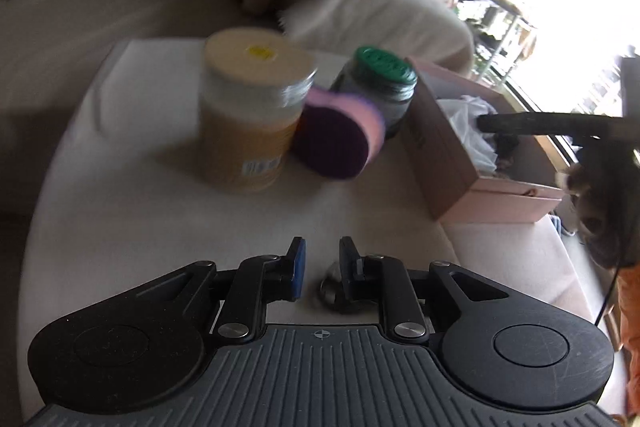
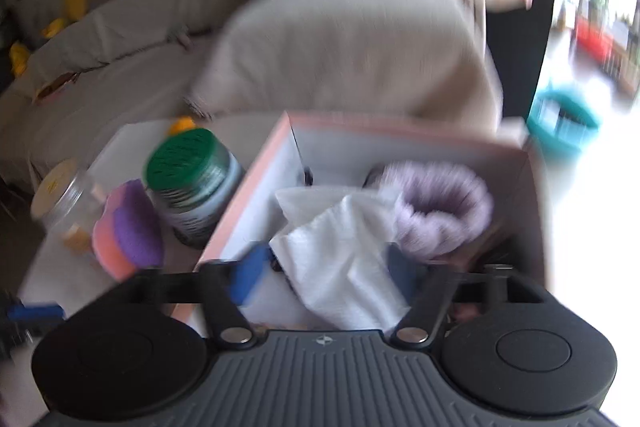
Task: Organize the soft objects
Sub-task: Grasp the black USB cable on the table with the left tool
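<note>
Beige sofa cushions (image 1: 372, 11) fill the room behind a white surface (image 1: 132, 195), and bright window light washes out the side beyond the right fingers. Two jars stand on the surface ahead of the left gripper (image 1: 322, 263): one tall jar with a cream lid (image 1: 252, 107) and one dark jar with a green lid (image 1: 376, 87). One round pink and purple sponge (image 1: 340, 135) leans between them, touching the tall jar. One pink box (image 2: 256, 195) sits open just right of the jars. Inside it lie one white cloth (image 2: 340, 251) and one fluffy lilac scrunchie (image 2: 440, 211), side by side. The left gripper hovers low over the surface, well short of the jars, its fingers narrowly parted with nothing between them. The right gripper (image 2: 324, 271) hangs over the box's near edge, fingers spread wide on either side of the white cloth; blur keeps me from telling whether they touch it.
</note>
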The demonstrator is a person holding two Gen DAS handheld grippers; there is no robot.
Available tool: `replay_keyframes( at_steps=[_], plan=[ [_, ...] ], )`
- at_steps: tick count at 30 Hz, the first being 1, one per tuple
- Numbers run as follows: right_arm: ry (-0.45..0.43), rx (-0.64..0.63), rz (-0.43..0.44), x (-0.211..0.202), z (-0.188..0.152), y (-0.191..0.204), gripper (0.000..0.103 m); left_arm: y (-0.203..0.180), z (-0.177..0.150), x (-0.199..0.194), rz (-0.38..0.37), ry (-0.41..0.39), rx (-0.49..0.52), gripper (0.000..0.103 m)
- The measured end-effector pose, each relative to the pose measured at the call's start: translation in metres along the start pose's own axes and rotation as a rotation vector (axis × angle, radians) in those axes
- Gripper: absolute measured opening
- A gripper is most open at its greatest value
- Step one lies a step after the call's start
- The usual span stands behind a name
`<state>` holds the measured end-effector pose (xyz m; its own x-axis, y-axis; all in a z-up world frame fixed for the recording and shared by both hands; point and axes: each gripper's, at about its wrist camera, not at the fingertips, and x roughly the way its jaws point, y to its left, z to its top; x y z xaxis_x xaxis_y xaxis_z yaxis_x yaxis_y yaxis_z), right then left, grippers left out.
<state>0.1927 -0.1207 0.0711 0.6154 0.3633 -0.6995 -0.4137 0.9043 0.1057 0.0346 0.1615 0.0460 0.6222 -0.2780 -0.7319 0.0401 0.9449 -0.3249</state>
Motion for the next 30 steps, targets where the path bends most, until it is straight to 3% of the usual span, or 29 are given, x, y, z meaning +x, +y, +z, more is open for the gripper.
replay_keyframes(
  at_steps=[2,5,8,10,13,15,18,21,26,30],
  plan=[
    [-0.059,-0.087,-0.019,-0.023,-0.01,0.012,0.074,-0.001,-0.008,-0.001,0.005,0.039,-0.033,0.02],
    [-0.11,-0.102,-0.007,-0.045,-0.02,0.019,0.075,-0.017,-0.02,0.0,0.026,0.078,0.021,0.02],
    [-0.154,-0.09,0.006,-0.062,-0.036,0.023,0.076,-0.038,-0.023,0.0,-0.085,0.064,0.085,0.02],
    [-0.161,-0.101,0.014,-0.069,-0.049,0.027,0.076,-0.056,-0.025,0.001,-0.107,0.013,0.162,0.02],
    [-0.158,-0.123,-0.003,-0.074,-0.07,0.037,0.076,-0.089,-0.029,0.014,-0.048,-0.067,0.31,0.022],
    [-0.157,-0.133,-0.028,-0.073,-0.083,0.043,0.076,-0.104,-0.035,0.027,0.016,-0.061,0.37,0.021],
    [-0.161,-0.184,-0.083,-0.07,-0.099,0.054,0.076,-0.112,-0.045,0.036,0.013,-0.019,0.429,0.023],
    [-0.145,-0.221,-0.092,-0.064,-0.112,0.061,0.076,-0.106,-0.055,0.027,0.058,-0.014,0.487,0.026],
    [-0.114,-0.187,-0.054,-0.052,-0.122,0.066,0.076,-0.074,-0.059,0.002,0.208,0.005,0.45,0.026],
    [-0.106,-0.163,-0.017,-0.043,-0.126,0.07,0.076,-0.044,-0.052,-0.025,0.235,-0.027,0.241,0.025]
  ],
)
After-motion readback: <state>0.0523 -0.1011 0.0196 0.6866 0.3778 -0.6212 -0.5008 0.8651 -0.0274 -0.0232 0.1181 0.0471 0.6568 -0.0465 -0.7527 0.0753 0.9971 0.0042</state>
